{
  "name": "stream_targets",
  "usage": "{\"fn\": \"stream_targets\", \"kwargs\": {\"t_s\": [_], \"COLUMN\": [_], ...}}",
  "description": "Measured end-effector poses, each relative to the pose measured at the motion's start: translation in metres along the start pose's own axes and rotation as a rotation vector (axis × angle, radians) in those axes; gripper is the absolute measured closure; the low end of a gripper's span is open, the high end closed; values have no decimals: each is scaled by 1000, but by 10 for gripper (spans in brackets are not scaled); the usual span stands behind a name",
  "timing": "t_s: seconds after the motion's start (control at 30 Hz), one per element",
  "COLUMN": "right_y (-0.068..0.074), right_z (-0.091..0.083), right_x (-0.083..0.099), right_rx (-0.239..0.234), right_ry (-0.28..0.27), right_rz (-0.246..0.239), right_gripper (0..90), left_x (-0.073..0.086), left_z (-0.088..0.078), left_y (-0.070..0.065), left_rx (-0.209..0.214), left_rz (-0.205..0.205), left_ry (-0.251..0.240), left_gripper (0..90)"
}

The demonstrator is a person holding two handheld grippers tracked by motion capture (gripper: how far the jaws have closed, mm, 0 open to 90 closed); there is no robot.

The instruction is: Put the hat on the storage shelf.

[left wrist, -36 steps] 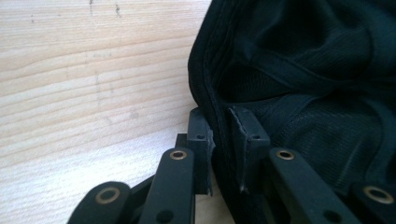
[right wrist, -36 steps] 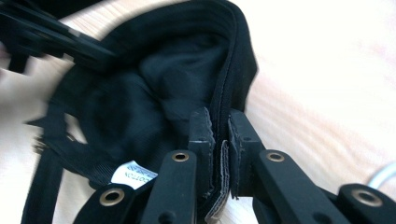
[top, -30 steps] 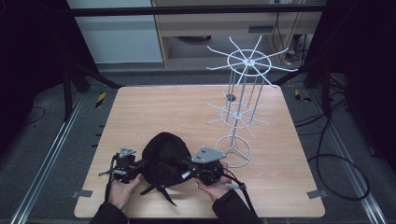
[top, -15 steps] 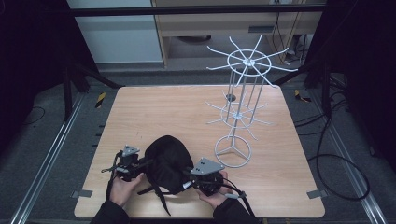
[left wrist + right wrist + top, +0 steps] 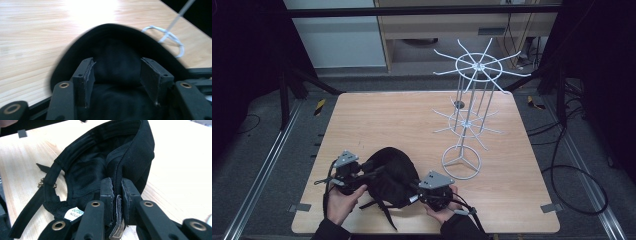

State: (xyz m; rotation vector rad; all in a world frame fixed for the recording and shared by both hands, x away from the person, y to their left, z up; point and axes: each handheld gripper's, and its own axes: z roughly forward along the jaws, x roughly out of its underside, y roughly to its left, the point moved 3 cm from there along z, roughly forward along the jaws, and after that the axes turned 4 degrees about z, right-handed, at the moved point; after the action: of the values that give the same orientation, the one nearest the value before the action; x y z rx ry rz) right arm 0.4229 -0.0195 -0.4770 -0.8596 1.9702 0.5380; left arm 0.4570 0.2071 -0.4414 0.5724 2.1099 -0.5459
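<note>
A black cap [image 5: 389, 172] lies near the table's front edge, between my two grippers. My right gripper [image 5: 417, 192] is at the cap's right side. In the right gripper view it [image 5: 117, 183] is shut on a fold of the cap's [image 5: 100, 157] rim, and the inside of the cap with its strap [image 5: 32, 207] and a white label [image 5: 73, 215] faces the camera. My left gripper [image 5: 362, 174] is at the cap's left side. Its jaws [image 5: 116, 66] stand apart, with the cap's [image 5: 112, 42] dark fabric between and beyond them.
A white wire display rack [image 5: 472, 95] with spoke arms stands right of centre on a ring base [image 5: 461, 162], close to the cap; part of that base [image 5: 172, 37] appears in the left gripper view. The wooden table [image 5: 377, 120] has its front edge just under the hands.
The right gripper has drawn a little toward the front edge, taking the cap's right side with it. The left gripper has barely shifted.
</note>
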Motion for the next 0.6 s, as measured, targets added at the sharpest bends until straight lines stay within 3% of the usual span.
{"fn": "stream_targets", "kwargs": {"t_s": [0.13, 0.37, 0.6], "right_y": [1, 4, 8], "right_z": [1, 2, 3], "right_x": [1, 1, 1], "right_rx": [-14, -21, -42], "right_ry": [1, 5, -2], "right_rz": [3, -7, -19], "right_gripper": [789, 795, 796], "left_x": [-6, -9, -10], "left_z": [15, 30, 44], "left_y": [-17, -33, -41], "left_rx": [33, 66, 46], "left_rz": [11, 29, 19], "left_ry": [18, 41, 72], "left_gripper": [399, 358, 353]}}
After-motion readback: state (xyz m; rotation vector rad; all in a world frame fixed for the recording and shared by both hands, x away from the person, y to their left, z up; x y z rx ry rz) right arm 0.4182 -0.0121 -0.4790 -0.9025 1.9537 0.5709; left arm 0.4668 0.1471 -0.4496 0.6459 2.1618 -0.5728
